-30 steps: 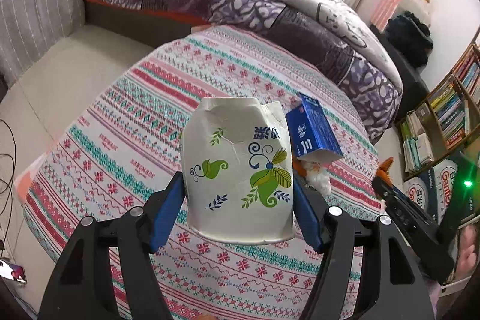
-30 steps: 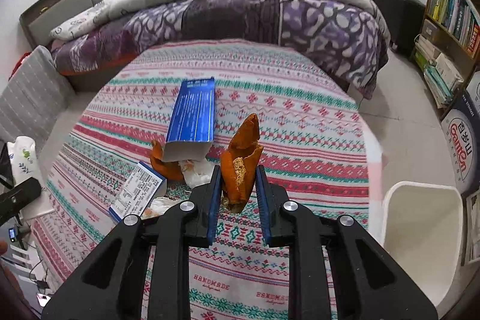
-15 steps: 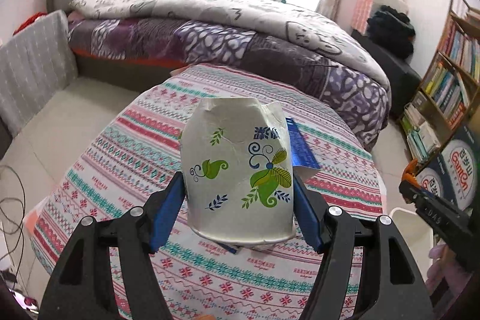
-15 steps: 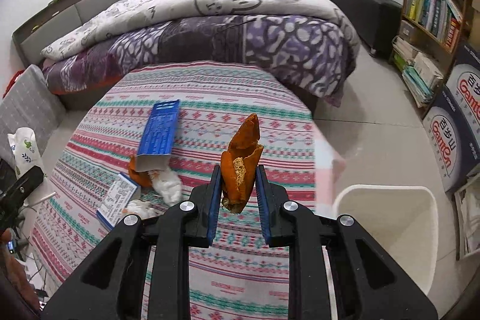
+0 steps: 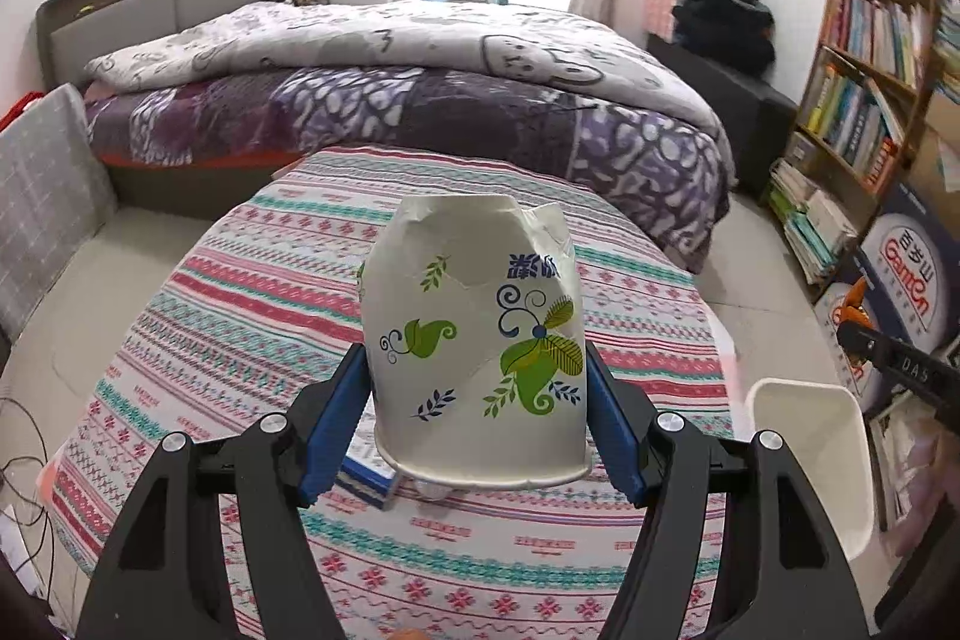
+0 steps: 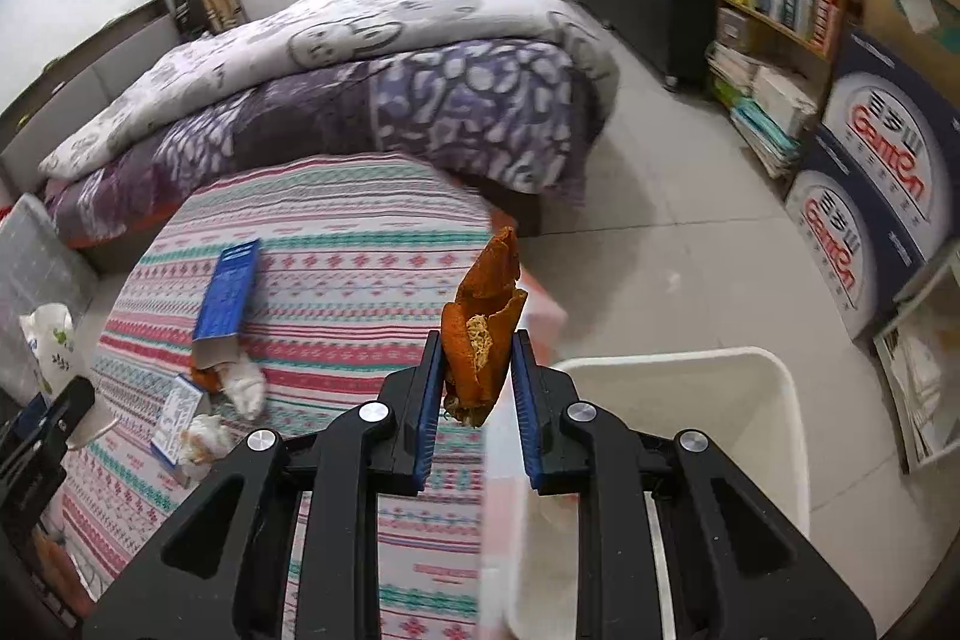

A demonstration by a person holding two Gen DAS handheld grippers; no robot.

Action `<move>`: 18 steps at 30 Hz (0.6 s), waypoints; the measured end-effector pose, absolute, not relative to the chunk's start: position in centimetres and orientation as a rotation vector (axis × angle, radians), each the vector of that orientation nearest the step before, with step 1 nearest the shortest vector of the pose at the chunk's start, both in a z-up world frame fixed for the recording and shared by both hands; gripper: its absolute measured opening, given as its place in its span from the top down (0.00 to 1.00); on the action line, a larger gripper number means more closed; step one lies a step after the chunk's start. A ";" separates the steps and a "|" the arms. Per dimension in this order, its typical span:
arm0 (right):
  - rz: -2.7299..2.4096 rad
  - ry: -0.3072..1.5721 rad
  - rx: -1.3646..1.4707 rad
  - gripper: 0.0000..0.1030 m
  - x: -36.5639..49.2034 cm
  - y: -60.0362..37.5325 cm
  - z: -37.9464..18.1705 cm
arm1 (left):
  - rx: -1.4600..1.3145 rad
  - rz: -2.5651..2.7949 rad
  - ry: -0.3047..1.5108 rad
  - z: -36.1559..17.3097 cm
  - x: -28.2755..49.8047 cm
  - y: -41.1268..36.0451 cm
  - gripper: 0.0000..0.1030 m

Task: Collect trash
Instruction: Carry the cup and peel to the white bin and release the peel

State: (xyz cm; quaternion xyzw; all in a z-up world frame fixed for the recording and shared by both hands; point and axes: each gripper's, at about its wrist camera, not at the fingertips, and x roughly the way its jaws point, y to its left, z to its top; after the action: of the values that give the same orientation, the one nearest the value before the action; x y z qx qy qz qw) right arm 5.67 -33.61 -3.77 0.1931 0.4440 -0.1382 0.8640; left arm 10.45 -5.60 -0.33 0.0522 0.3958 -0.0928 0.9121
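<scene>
Orange peel [image 6: 483, 325] is sitting pinched between the blue pads of the right gripper [image 6: 476, 403], hanging over the table's [image 6: 336, 244] right edge, just beside the white bin [image 6: 774, 400] on the floor. The left gripper [image 5: 477, 409] is clamping a crumpled paper cup [image 5: 474, 352], rim down, above the table's near edge. A blue box [image 6: 228, 289], a smaller box [image 6: 174, 409] and tissue wads [image 6: 246, 382] are lying near the table's left edge.

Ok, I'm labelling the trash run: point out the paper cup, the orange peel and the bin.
paper cup [image 5: 474, 340], left wrist view, on its printed side wall.
orange peel [image 6: 483, 316], right wrist view, on its outer skin.
bin [image 6: 666, 358], right wrist view, on its far rim.
</scene>
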 end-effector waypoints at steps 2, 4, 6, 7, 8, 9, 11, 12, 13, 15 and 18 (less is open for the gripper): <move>-0.316 0.932 0.418 0.79 5.1 -34.8 -3.9 | 0.111 -0.210 0.816 -0.4 10.2 -6.4 0.35; -0.339 0.934 0.428 0.79 4.6 -35.8 -4.0 | 0.113 -0.227 0.817 -0.4 10.0 -7.1 0.35; -0.366 0.937 0.443 0.78 4.0 -36.9 -4.2 | 0.115 -0.251 0.818 -0.4 9.9 -8.0 0.35; -0.377 0.940 0.451 0.78 3.7 -37.4 -4.3 | 0.114 -0.266 0.817 -0.4 9.8 -8.5 0.35; -0.391 0.943 0.465 0.76 3.4 -38.0 -4.4 | 0.114 -0.280 0.817 -0.4 9.7 -8.9 0.35; -0.401 0.944 0.477 0.76 3.1 -38.4 -4.5 | 0.115 -0.300 0.818 -0.4 9.5 -9.4 0.35; -0.420 0.939 0.513 0.73 2.5 -39.5 -4.5 | 0.121 -0.334 0.819 -0.6 9.2 -10.5 0.35; -0.428 0.933 0.523 0.63 2.2 -39.8 -4.5 | 0.128 -0.351 0.820 -0.7 9.0 -11.2 0.35; -0.441 0.925 0.531 0.58 1.9 -40.3 -4.4 | 0.134 -0.368 0.822 -0.8 8.7 -11.8 0.35; -0.468 0.903 0.538 0.46 1.4 -41.0 -4.0 | 0.144 -0.402 0.828 -1.1 8.3 -13.1 0.35; -0.498 0.873 0.568 0.28 0.6 -42.2 -3.5 | 0.157 -0.456 0.841 -1.7 7.5 -15.2 0.35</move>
State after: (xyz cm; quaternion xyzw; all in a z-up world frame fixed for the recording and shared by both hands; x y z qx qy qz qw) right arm 0.58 -42.22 -3.54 0.2684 0.4128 -0.2356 0.8379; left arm 7.52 -15.16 -1.66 0.0757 0.4041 -0.2190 0.8849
